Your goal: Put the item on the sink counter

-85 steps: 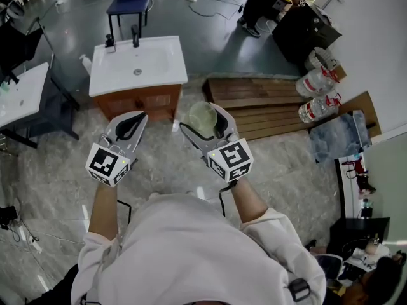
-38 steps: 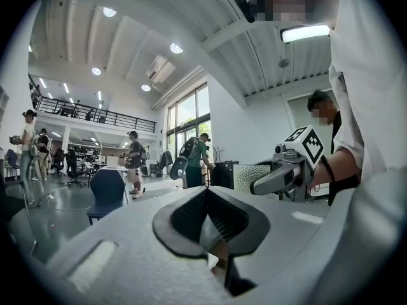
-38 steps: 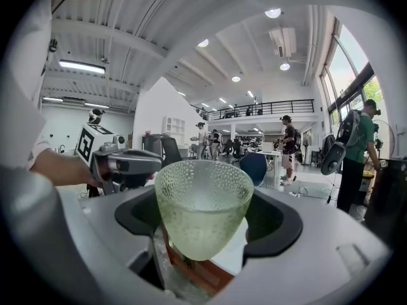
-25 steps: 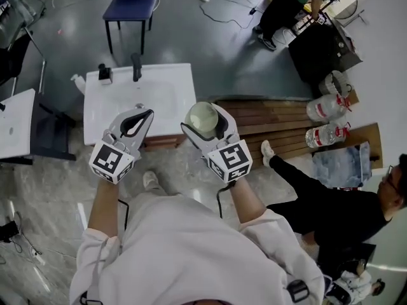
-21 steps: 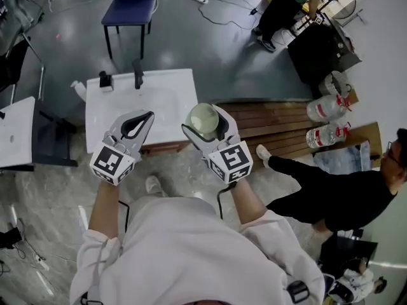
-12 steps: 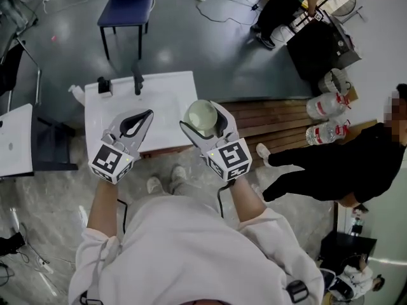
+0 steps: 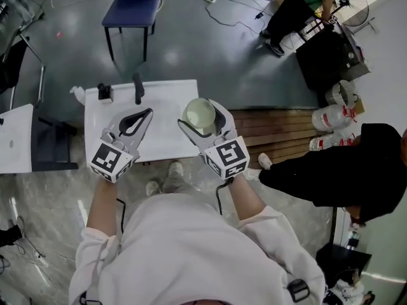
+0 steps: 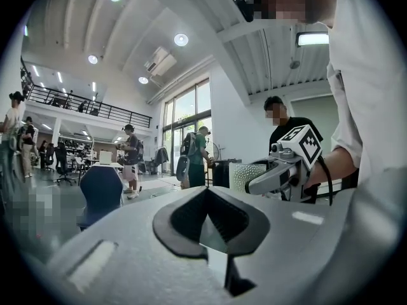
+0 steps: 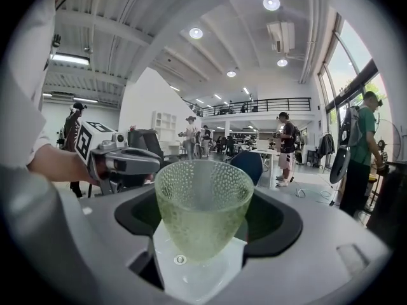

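Holding the dimpled green glass (image 9: 203, 202) clenched in its jaws, the right gripper (image 7: 201, 115) hangs at mid-frame over the right edge of the white sink surface (image 7: 166, 138). Released high or this close to the edge, the glass could tip off. The left gripper (image 7: 146, 114), jaws closed and empty, sits left of it; the faucet (image 7: 137, 88) stands further up.

1. Beyond the left tool (image 7: 146, 113) and the right tool (image 7: 202, 112) spreads a smooth grey floor (image 7: 216, 49), with a blue chair (image 7: 130, 8) standing on it.
2. Below both tools stands a white sink worktop (image 7: 170, 137); nearer than them the floor is pale marbled stone (image 7: 44, 196).
3. Right of the right tool lies a slatted wooden platform (image 7: 280, 132), with big water jugs (image 7: 332, 116) at its far end.
4. Left of the left tool shows a white table (image 7: 14, 138).
5. Overhead are round ceiling lights (image 9: 271, 3), tall windows (image 8: 187, 116) and a railed mezzanine (image 8: 82, 110).
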Demonstrator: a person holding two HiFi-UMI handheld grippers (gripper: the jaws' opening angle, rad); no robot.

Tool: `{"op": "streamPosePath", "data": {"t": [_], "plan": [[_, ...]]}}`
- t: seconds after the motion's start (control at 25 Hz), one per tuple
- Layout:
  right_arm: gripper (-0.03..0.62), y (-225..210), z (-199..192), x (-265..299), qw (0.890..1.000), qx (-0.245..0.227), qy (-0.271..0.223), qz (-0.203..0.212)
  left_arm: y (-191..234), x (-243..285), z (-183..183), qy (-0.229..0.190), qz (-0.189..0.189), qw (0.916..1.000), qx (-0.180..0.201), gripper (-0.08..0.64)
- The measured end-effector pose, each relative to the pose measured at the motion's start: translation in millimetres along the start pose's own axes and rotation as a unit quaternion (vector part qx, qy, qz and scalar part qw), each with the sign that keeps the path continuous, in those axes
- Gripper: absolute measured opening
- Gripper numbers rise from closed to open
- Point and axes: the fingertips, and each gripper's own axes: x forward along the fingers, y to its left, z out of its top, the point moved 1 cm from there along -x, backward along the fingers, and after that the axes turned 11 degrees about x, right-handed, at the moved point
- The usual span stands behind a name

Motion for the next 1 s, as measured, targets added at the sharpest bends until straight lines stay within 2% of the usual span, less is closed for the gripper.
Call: {"op": "streamPosePath", "data": {"t": [0.52, 0.72, 1.0], "plan": [[0.383, -49.9, 6.5, 52.3, 0.999, -0.018, 0.006, 0.049, 34.5, 48.6, -10.1, 0.015, 0.044, 0.9988, 0.013, 0.005], [0.383, -55.8, -3.6, 77.7, 0.998, -0.022, 0.019, 0.051, 48.7, 60.7, -24.2, 0.017, 0.033, 0.9993, -0.001, 0.005], [0.383, -61.4, -15.9, 117.2, 0.998, -0.020, 0.015, 0.049, 77.9, 76.7, -54.8, 0.020, 0.014, 0.9997, 0.003, 0.006]]}}
